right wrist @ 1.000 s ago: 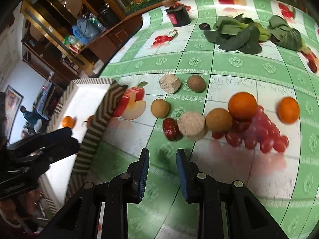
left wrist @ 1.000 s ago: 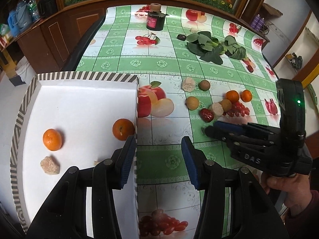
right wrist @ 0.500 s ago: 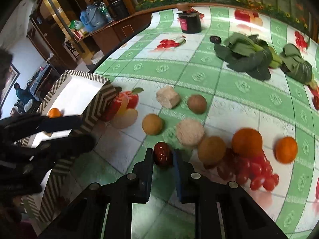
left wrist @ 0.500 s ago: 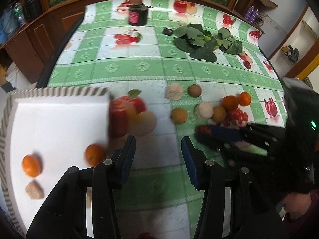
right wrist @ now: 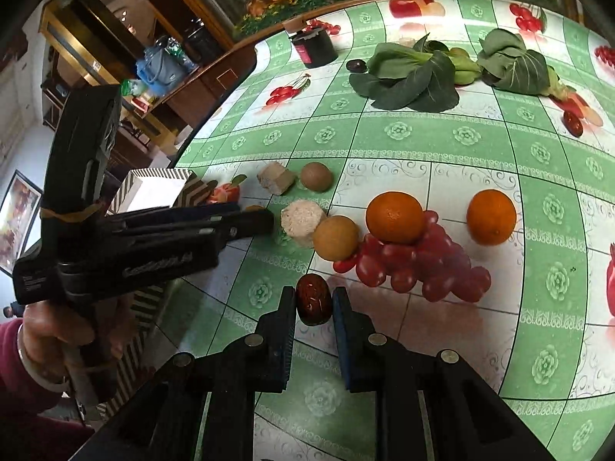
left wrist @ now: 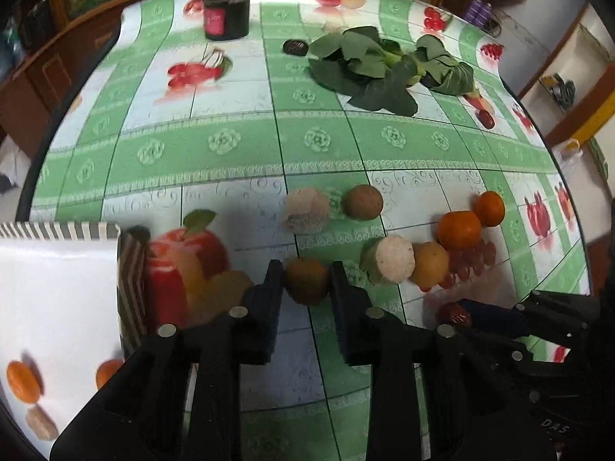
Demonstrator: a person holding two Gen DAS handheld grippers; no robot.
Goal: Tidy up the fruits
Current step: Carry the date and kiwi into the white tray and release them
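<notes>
With two oranges already in the white tray at the table's left edge, the left gripper brackets a brown fruit unclenched, the right gripper pinches a red date, and most fruit remains mid-table.

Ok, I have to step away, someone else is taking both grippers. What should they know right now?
Left gripper: jaws around a brown fruit on the table, beside the box; whether it is gripped, cannot tell.
Right gripper: jaws shut on a red date.
Done: two oranges and a beige chunk in the box.
Left: these two, two more oranges, other round fruits and beige pieces on the table.
</notes>
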